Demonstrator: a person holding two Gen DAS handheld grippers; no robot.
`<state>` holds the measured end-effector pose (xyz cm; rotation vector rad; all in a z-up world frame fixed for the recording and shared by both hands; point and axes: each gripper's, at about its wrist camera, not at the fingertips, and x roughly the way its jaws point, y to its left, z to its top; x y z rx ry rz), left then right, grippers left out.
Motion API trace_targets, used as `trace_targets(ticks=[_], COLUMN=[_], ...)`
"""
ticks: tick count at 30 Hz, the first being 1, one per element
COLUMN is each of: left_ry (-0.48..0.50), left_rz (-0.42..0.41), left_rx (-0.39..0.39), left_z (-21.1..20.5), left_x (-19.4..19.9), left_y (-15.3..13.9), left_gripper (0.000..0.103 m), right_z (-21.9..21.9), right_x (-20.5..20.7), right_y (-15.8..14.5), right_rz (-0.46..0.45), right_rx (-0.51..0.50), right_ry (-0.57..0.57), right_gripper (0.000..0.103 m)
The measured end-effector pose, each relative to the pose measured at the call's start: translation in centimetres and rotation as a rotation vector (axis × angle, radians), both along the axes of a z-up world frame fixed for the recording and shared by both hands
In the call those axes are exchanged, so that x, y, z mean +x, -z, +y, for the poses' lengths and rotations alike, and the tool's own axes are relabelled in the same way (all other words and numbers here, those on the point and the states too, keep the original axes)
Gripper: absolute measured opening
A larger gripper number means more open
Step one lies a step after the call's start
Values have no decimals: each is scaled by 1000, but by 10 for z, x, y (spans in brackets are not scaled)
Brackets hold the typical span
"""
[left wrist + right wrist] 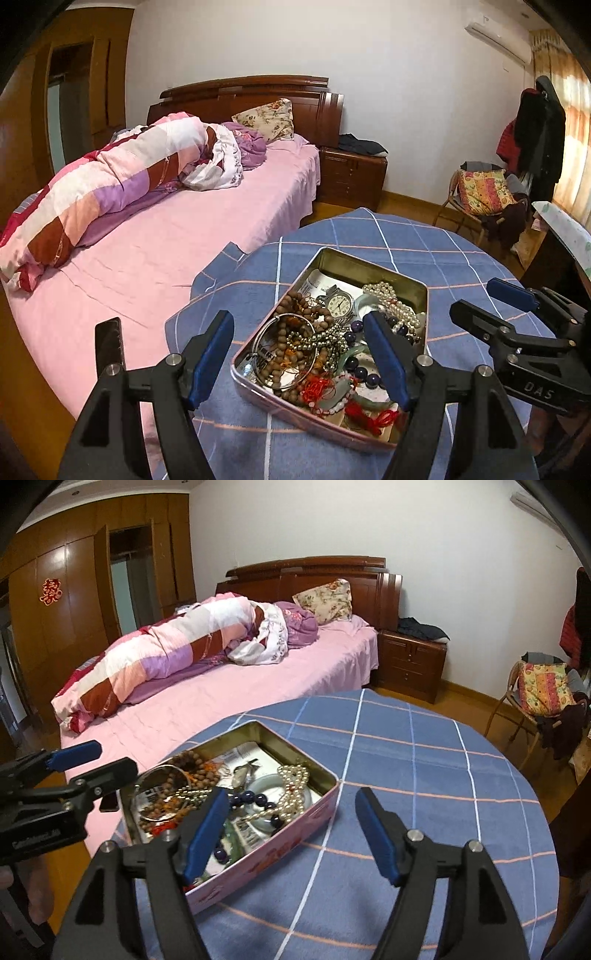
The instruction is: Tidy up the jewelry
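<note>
You had both the left claw point(299, 360) and right claw point(290, 836) spread and empty, with the jewelry all heaped in the tin point(373, 264), nothing beside it on the counter point(424, 746).

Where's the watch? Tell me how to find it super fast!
Look at the round table with the blue checked cloth. On it sits an open pink tin full of beads and bracelets. The watch lies toward the tin's far end, the only thing with a round white face and numbers.
</note>
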<state>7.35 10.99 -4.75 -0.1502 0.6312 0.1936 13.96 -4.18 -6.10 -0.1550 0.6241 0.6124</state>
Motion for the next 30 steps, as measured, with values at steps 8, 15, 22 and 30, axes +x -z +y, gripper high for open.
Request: trace_targets(ticks=[8, 15, 22, 30], left_ry=[2, 1, -2, -4], left_rz=[-10, -10, -8, -6], left_rx=[7, 10, 14, 14], left_z=[-2, -2, -2, -1], left_x=[-4, -6, -6, -6], left_y=[-2, -3, -3, -2], left_gripper=[73, 73, 73, 73], right_z=[4, 4, 3, 3], right_x=[-5, -5, -5, -5], right_y=[0, 1, 0, 1], right_rz=[-5, -3, -2, -1], right_rx=[1, 1, 2, 0], right_ry=[-6, -2, 0, 0], right_gripper=[75, 75, 75, 75])
